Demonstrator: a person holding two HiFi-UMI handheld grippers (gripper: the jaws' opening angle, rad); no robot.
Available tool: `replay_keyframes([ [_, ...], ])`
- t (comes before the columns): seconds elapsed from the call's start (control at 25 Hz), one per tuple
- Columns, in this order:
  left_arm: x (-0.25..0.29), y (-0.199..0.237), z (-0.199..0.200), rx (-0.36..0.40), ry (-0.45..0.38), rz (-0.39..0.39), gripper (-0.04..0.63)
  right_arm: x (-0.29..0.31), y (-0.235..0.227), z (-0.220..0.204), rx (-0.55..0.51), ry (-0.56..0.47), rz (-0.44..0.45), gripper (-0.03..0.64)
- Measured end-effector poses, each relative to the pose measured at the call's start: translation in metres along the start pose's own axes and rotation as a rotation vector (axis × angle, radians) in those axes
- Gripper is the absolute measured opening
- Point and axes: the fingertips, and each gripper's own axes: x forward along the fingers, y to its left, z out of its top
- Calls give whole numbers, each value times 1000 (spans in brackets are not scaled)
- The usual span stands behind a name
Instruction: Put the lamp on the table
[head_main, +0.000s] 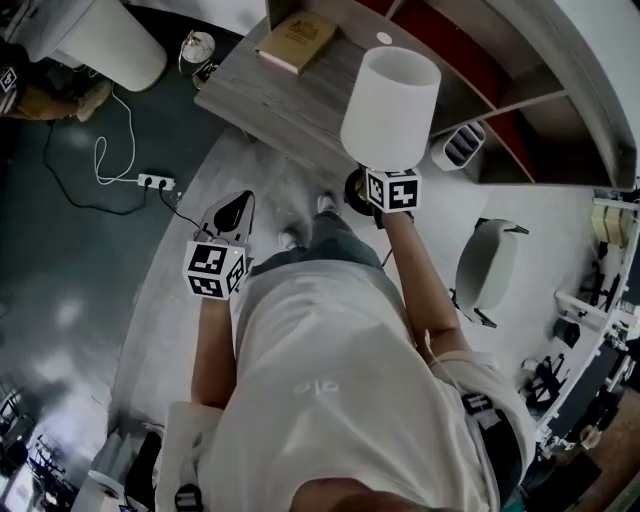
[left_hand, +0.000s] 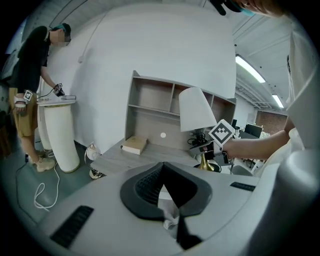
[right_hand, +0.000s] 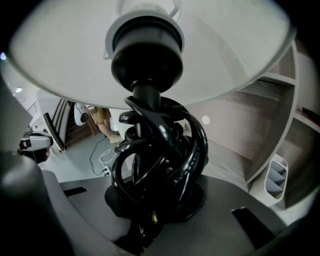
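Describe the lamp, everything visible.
The lamp has a white tapered shade, a black socket and stem with black cord coiled round it, and a brass-looking base. It is upright, in the air by the edge of the table, not on it. The right tongs clamp its cord-wrapped stem; nothing else touches it.

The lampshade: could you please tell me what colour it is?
The lampshade is white, clearest in the head view.

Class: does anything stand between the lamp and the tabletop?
Nothing visible does. The right gripper holds the lamp before the table; its near top is bare, and the book lies further left.
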Motion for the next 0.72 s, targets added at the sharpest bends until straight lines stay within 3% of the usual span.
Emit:
replay_keyframes([
  [0.72,22,42,22,-97,17,218,14,124,-9,77,-153,57,156,67],
])
